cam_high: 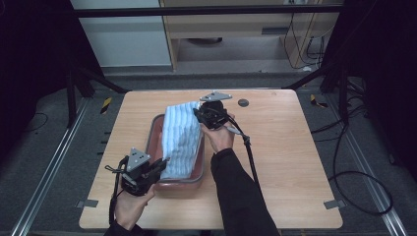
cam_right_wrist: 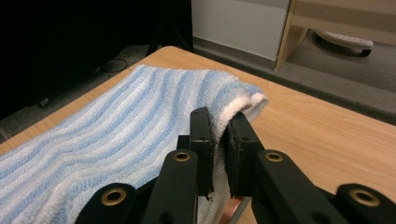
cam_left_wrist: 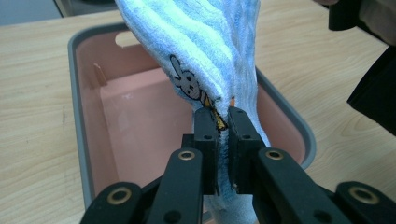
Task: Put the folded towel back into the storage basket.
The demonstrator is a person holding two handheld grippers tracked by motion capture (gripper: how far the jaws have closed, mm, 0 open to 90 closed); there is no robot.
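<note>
Small dark disc (cam_high: 243, 103) on wooden table (cam_high: 295, 162); wooden cabinet (cam_high: 236, 24) behind.

Tub floor: the striped towel (cam_high: 181, 140) is draping over most of the pink tub (cam_high: 156, 129) in the high view, hiding whatever is lying beneath.
Towel corner, left claw (cam_left_wrist: 223, 116): the cloth is disappearing between the pressed jaws, so the pinched edge is going unseen.
Towel corner, right claw (cam_right_wrist: 219, 122): the white hem is slipping behind the jaws; the grip depth is staying unclear.
Rabbit print (cam_left_wrist: 187, 83): its lower part is running behind the jaw tips, with possibly an orange carrot there.
Person's forearms: both are being cut by the bottom edge in the high view.
Dark disc (cam_high: 243, 103) on the counter (cam_high: 295, 147): it is showing too small to identify.
</note>
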